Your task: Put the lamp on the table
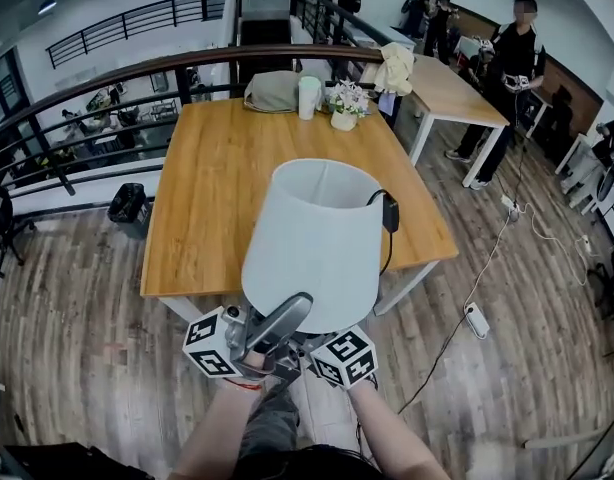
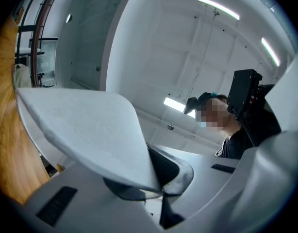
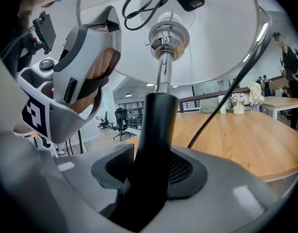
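Observation:
The lamp's white shade (image 1: pixel 317 238) hangs in the air over the near edge of the wooden table (image 1: pixel 227 168). My left gripper (image 2: pixel 158 188) is shut on the shade's thin rim (image 2: pixel 91 130), and its marker cube (image 1: pixel 212 345) shows below the shade. My right gripper (image 3: pixel 149 178) is shut on the lamp's black stem (image 3: pixel 156 140), just under the chrome socket (image 3: pixel 163 38). The black cord (image 3: pixel 222 106) with its switch (image 1: pixel 390 213) dangles off the shade's right side. The lamp's base is hidden.
At the table's far end stand a flower pot (image 1: pixel 344 103), a white cup (image 1: pixel 308 96) and a grey bag (image 1: pixel 272 90). A curved railing (image 1: pixel 117 83) runs behind. A second table (image 1: pixel 452 88) and a standing person (image 1: pixel 512 68) are at right; a power strip (image 1: pixel 477 320) lies on the floor.

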Available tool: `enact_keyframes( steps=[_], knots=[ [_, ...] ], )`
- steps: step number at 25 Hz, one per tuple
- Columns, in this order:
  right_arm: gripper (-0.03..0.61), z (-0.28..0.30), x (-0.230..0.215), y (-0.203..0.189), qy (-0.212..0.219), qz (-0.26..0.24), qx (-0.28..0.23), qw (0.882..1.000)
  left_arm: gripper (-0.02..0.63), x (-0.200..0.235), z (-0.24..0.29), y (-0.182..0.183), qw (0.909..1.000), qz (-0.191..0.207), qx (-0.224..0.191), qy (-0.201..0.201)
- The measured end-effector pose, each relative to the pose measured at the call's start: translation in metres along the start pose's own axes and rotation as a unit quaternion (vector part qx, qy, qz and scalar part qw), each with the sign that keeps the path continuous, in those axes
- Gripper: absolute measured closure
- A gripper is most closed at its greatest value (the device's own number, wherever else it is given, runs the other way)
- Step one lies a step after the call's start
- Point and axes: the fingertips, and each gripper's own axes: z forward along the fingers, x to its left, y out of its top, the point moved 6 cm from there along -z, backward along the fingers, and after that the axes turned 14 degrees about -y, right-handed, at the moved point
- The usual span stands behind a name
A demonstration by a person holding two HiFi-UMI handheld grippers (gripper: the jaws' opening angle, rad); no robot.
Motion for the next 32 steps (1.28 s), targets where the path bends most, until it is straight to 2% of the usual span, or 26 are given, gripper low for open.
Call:
enact_keyframes(
  steps=[16,22,32],
  knots=[
    [0.379,0.126,-0.079,0.039,-0.026,0.017,0.017,0.999,0.604,0.146,-0.029,0.074,0.9992,-0.04,-0.008,-0.007],
    [0.379,0.159,-0.097,0.043,-0.032,0.015,0.022,0.999,0.606,0.179,-0.043,0.088,0.9988,-0.048,-0.012,-0.007],
    [0.379,0.185,-0.133,0.047,-0.019,0.016,0.031,0.999,0.606,0.223,-0.044,0.091,0.9987,-0.047,-0.018,0.008]
  ],
)
